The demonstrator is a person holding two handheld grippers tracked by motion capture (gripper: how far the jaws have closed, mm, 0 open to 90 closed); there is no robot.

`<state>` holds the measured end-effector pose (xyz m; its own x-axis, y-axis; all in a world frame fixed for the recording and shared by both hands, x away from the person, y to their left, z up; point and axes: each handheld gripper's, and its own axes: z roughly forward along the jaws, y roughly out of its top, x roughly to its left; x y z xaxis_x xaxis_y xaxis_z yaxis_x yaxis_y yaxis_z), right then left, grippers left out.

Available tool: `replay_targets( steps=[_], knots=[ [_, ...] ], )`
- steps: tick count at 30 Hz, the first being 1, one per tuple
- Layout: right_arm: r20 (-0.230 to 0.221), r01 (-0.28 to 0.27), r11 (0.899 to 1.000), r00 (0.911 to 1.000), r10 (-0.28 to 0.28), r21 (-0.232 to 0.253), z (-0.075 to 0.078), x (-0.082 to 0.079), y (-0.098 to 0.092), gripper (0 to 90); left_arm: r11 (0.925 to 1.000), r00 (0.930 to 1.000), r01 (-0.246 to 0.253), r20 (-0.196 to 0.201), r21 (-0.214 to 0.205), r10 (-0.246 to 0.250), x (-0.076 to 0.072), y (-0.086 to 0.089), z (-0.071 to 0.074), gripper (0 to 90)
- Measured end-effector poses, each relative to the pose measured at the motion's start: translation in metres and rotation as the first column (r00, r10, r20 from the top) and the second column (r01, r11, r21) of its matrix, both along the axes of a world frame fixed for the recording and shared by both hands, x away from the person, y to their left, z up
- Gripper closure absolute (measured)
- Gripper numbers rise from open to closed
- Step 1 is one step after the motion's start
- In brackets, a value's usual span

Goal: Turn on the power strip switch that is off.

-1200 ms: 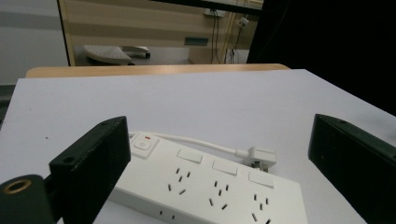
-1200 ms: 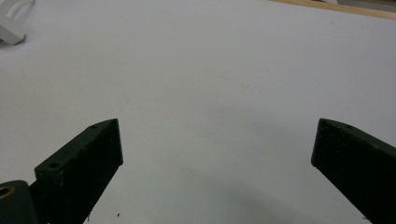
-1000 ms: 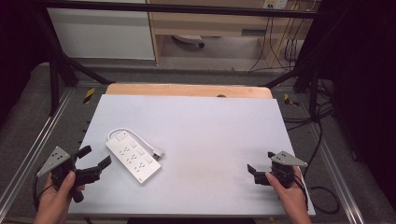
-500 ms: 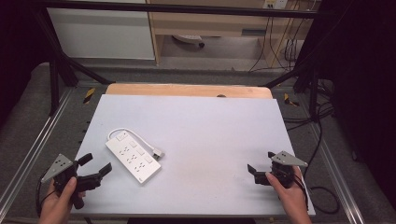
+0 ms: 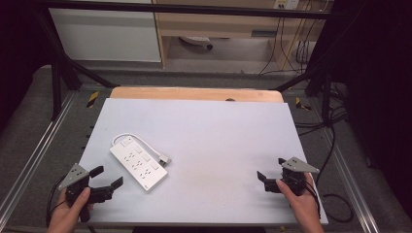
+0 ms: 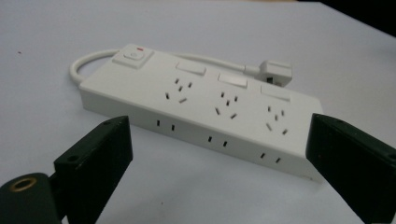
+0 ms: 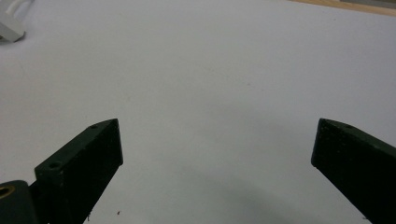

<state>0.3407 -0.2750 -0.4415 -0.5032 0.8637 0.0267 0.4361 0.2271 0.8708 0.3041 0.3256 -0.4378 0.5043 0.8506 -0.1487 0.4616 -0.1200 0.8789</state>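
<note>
White plastic power strip (image 5: pixel 138 163), long and flat-sided, lies on the matte pale table (image 5: pixel 218 141), left of its middle (three socket sets, a switch at one end). Its smooth white cord (image 6: pixel 93 60) loops round to a blocky plug (image 6: pixel 275 72) just beside it. Left gripper (image 5: pixel 108 177) sits near the strip's near end, black jaws spread, not touching. Right gripper (image 5: pixel 272 169) is well apart from the strip, jaws also spread over bare table.

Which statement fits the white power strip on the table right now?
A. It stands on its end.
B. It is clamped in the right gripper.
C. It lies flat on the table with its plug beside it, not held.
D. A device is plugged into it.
C: the power strip lies flat, sockets empty, with its plug beside it; the left gripper is open and short of it.
</note>
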Motion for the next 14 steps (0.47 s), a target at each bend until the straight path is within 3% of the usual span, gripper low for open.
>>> replay_targets(
  steps=[8,14],
  knots=[
    [-0.008,0.003,1.000,1.0000,-0.003,-0.002,-0.001,0.001,0.001,2.5,0.9967,0.9982,0.050,-0.035,0.064,-0.048,0.001,-0.010,-0.008,7.3],
    [-0.079,0.046,0.997,0.9955,-0.051,-0.066,-0.013,0.009,0.000,2.6,0.9944,0.9979,0.060,-0.030,0.087,-0.058,0.003,-0.014,-0.007,7.5]
  ],
)
